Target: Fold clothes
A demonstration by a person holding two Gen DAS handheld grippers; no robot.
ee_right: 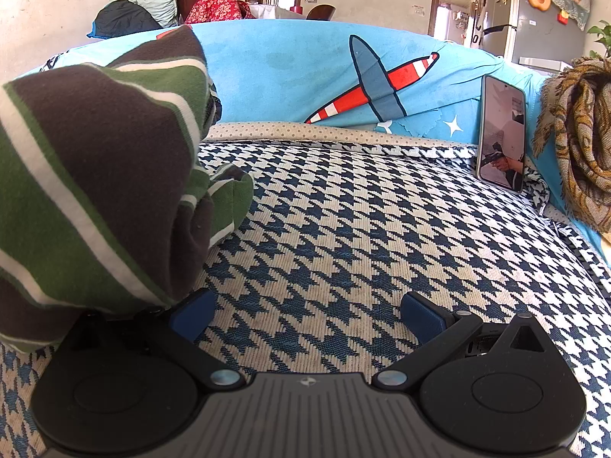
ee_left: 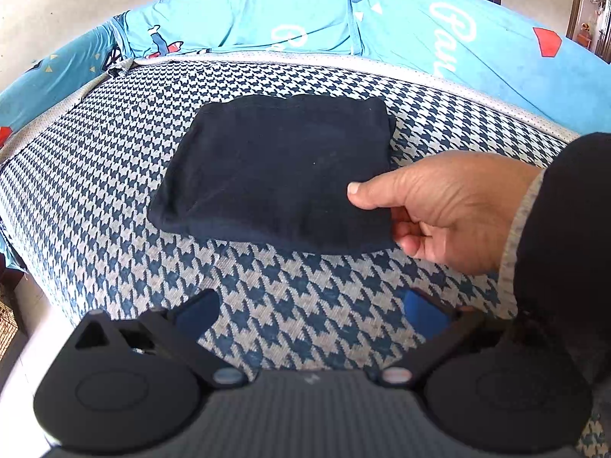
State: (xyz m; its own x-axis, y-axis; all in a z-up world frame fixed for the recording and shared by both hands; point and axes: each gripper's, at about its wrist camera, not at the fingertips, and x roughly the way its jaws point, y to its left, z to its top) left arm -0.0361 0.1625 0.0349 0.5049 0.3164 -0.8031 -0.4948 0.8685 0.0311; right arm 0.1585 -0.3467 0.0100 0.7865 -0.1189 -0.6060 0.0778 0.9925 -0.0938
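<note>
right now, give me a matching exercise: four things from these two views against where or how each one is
Things:
1. dark folded garment
2. striped garment
3. phone
4. bare hand

States:
a. propped upright against the blue cover
b. pinching a cloth's corner
c. bunched beside the right gripper
d. lying flat, squared

Pairs: 1-d, 2-c, 3-a, 4-b
</note>
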